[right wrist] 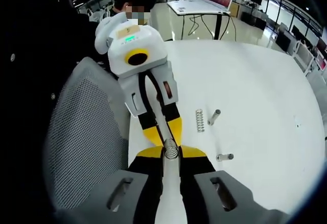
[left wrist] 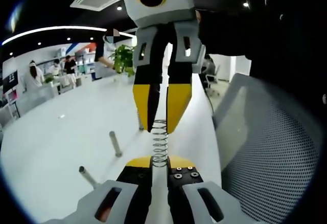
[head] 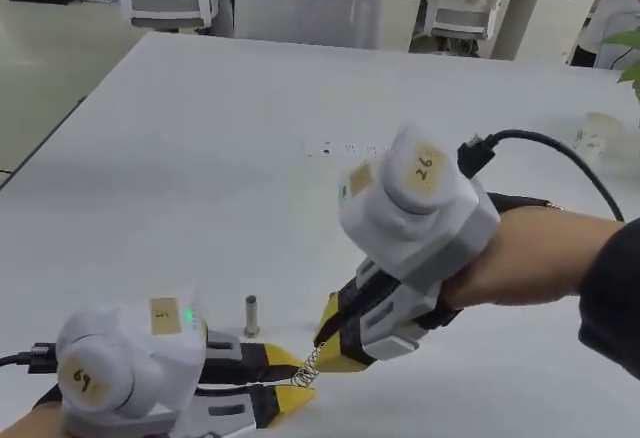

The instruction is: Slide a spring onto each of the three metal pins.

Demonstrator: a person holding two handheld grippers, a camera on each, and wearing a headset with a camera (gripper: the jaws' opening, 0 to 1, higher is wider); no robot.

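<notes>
Just right of the upright pin [head: 251,315] on the white worktop [head: 200,158], strung between two claws: a thin wire spring [head: 308,366], coils open and even. Left claw [left wrist: 159,161] pinched narrow on one end, right claw [right wrist: 171,155] pinched on the other.

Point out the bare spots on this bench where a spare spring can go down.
Widest bare stretch: the table left of the upright pin, out to its left edge. Crowded near you: the left gripper and right gripper meet on one spring beside that pin.
</notes>
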